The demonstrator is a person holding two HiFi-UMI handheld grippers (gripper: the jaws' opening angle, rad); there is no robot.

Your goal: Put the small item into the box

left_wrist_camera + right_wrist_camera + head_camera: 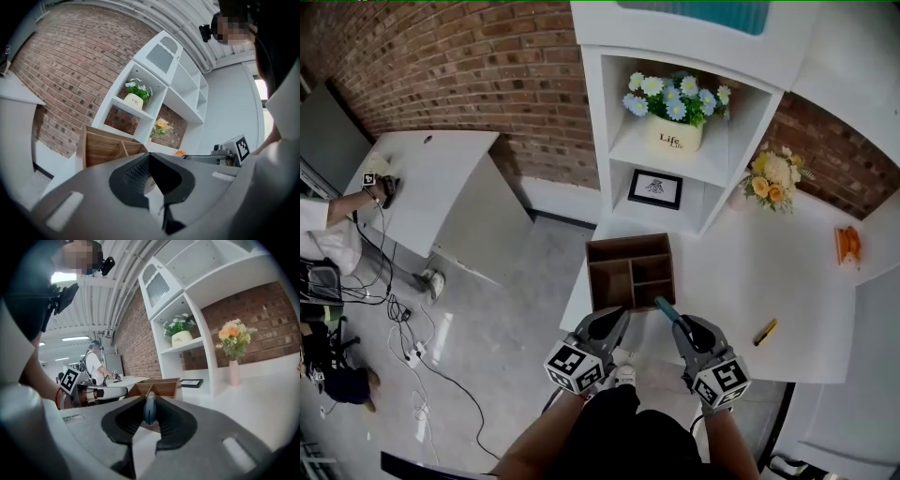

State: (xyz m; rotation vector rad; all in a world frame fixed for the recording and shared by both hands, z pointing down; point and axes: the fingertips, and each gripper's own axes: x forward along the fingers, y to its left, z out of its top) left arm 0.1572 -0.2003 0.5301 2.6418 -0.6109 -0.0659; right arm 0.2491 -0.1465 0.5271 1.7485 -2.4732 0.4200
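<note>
The small item (666, 307), a slim teal-blue stick with a rounded tip, is pinched edge-on between the jaws of the right gripper (675, 321) and pokes forward out of them, held above the white table (750, 272) just beside the near right corner of the box (592, 277), an open brown wooden tray split into compartments. The left gripper (617, 319) is pressed together on nothing, near the box's front edge

Box (628, 246) open-topped, dividers inside; shelf unit (596, 131) close behind; bare table (750, 281) right, yellow pen (766, 332) beyond.
</note>
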